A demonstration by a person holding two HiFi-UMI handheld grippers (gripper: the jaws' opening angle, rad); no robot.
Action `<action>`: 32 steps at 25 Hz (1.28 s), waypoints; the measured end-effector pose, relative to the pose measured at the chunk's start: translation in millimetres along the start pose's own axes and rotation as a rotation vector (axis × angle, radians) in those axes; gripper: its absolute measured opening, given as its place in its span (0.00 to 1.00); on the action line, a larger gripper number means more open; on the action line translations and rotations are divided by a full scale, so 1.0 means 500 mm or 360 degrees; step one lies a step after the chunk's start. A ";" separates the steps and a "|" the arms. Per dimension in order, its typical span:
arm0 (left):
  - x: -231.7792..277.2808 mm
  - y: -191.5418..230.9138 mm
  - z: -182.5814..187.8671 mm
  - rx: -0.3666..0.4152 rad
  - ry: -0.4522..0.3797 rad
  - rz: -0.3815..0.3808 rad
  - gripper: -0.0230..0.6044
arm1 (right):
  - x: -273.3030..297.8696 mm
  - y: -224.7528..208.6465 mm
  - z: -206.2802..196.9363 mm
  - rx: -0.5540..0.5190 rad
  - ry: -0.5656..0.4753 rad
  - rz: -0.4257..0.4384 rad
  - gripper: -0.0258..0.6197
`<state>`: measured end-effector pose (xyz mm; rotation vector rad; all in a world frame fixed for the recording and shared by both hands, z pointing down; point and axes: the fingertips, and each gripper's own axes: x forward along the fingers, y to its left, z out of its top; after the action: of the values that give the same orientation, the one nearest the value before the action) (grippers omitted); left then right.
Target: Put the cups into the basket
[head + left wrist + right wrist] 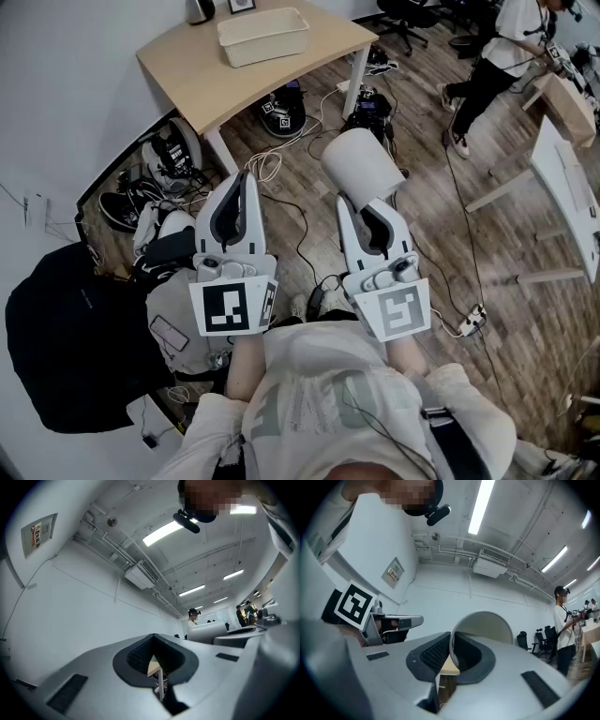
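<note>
L claw (pixel 244 183) is shut, empty; best parked aside. Basket (pixel 264 36) sits on bench (pixel 187 80), well ahead. Cup (pixel 359 164) is pinched by its wall in R claw (pixel 450 653); grip shd be held firm til cup is over basket, then lowered in.

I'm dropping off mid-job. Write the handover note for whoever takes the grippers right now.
Left gripper: shut, empty.
Right gripper: shut on the rim of a white cup, held in the air above the floor.
Basket: on the table ahead; no cup shows in it.
Done: one cup in hand.
Left: carry it to the basket and release it. I can't make out any other cups.
</note>
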<state>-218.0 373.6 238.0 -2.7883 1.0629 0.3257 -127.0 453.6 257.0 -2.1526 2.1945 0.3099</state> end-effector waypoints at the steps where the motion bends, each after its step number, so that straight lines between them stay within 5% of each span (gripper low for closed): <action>1: 0.006 -0.004 -0.001 0.0002 0.0001 0.0000 0.05 | 0.000 -0.007 0.000 0.0000 -0.0001 -0.0002 0.07; 12: 0.043 -0.012 -0.020 0.0023 0.0012 0.0049 0.05 | -0.001 -0.077 -0.012 0.0043 -0.0043 -0.0015 0.07; 23: 0.089 0.009 -0.063 0.0070 0.0043 0.0220 0.05 | 0.009 -0.168 -0.058 0.0024 0.0000 0.0044 0.07; 32: 0.194 -0.011 -0.099 0.0051 0.0037 0.0146 0.05 | 0.096 -0.207 -0.093 -0.0004 0.0014 0.0111 0.07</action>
<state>-136.2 305.6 261.9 -2.7273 1.1927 0.2848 -20.6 397.3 282.9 -2.0865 2.2786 0.3069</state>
